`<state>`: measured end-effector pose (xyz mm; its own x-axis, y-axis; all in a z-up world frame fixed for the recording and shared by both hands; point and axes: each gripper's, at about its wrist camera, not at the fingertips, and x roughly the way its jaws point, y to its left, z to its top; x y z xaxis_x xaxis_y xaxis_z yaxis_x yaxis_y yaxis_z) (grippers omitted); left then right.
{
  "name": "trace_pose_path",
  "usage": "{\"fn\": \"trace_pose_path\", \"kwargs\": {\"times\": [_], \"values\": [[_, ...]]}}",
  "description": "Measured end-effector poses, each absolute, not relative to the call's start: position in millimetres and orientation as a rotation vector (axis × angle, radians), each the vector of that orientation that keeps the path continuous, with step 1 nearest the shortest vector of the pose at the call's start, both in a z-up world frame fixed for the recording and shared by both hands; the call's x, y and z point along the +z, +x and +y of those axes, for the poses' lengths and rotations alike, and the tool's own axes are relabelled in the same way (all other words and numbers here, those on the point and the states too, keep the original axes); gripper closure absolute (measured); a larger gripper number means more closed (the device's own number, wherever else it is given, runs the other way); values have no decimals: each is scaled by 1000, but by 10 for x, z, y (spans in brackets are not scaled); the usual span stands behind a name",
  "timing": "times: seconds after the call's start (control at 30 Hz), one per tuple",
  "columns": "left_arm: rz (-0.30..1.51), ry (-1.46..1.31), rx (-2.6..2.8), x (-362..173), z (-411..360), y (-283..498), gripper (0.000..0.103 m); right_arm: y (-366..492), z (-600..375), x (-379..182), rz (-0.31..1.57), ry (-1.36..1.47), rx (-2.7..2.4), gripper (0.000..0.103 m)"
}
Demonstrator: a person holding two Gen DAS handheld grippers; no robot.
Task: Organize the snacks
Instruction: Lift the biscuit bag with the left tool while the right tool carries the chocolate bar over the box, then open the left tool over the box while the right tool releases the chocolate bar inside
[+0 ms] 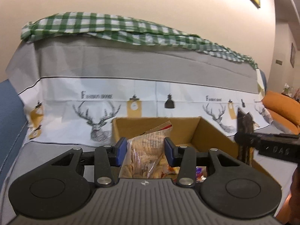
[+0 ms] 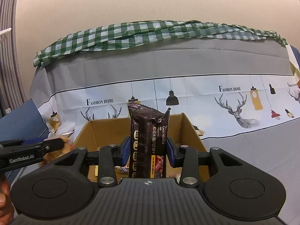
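Note:
My left gripper [image 1: 145, 151] is shut on a clear bag of pale biscuits [image 1: 145, 155] and holds it upright over the open cardboard box [image 1: 206, 131]. My right gripper [image 2: 148, 152] is shut on a dark brown cracker pack [image 2: 148, 140], held upright above the same box [image 2: 189, 129]. The right gripper with its dark pack shows in the left wrist view [image 1: 245, 136] at the box's right side. The left gripper shows at the left of the right wrist view [image 2: 54, 144]. Small wrapped snacks [image 1: 199, 174] lie on the box floor.
The box sits on a sofa seat covered by a grey and white deer-print cloth [image 2: 234, 101]. A green checked cloth [image 2: 150, 31] lies along the backrest top. An orange cushion [image 1: 281, 108] is at the far right. A blue armrest [image 1: 9, 112] is at the left.

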<state>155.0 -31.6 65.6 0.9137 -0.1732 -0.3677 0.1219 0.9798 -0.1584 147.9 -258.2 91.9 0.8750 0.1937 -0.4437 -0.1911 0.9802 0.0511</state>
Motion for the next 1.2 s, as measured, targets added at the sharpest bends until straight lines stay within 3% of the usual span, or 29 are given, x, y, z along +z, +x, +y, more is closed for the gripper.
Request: {"fn": "trace_pose_path", "kwargs": {"times": [1.2], "values": [[396, -205, -215, 651, -589, 1992, 58, 1623, -2427, 822, 513, -58, 204, 62]]}}
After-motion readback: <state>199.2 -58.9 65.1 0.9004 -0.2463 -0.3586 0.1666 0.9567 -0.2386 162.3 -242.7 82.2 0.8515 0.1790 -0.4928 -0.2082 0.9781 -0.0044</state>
